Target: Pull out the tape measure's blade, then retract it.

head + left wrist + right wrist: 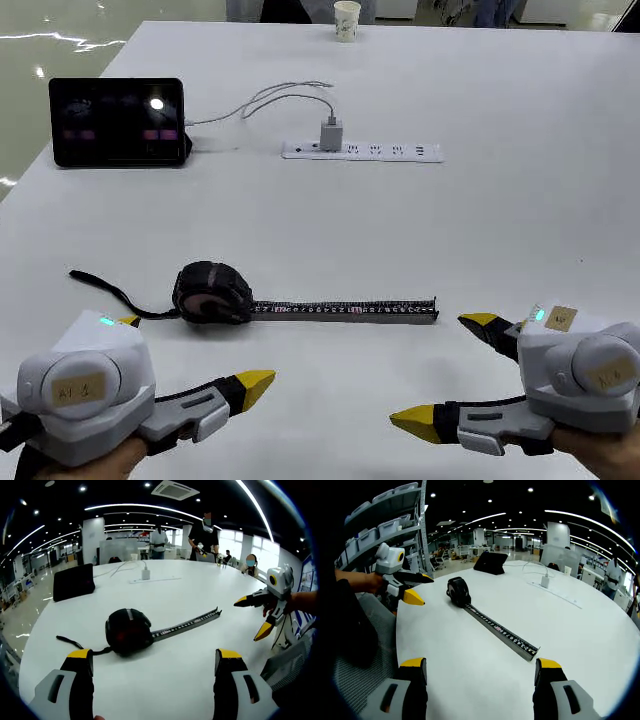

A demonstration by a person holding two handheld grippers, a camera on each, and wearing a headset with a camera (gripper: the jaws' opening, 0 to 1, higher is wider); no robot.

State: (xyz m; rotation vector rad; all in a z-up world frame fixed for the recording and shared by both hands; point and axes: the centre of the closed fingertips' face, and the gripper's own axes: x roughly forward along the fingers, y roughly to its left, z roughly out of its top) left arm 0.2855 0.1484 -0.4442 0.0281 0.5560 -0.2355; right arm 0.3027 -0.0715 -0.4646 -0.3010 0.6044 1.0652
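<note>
**Tape measure.** The black, rounded tape measure case [212, 292] was laid on its side on the white table [500, 230]. The dark graduated blade [345, 310] was drawn out of the case and laid flat on the table, straight, with its end hook at the far end from the case. A black wrist strap [110, 290] was trailed across the table from the opposite side of the case.

**Left gripper.** The left gripper [192, 350] was held on the person's side of the case, toward the strap end and near the case, but apart from it. Its yellow-tipped jaws were spread wide with bare table between them (in the left gripper view [154, 654] the case was framed just beyond the two tips).

**Right gripper.** The right gripper [444, 369] was held well apart from the case, just past the blade's hook end and on the person's side of it. Its jaws were likewise spread wide and closed on nothing; in the right gripper view [480, 663] the hook was seen near one tip, not touching it.

**Other items.** Beyond the case, a black tablet [118, 121] was propped up, and a white power strip [362, 152] with a white charger plug [331, 133] and cable [270, 100] was laid flat. A paper cup [346, 20] was stood well beyond the case, at the table's far edge.
</note>
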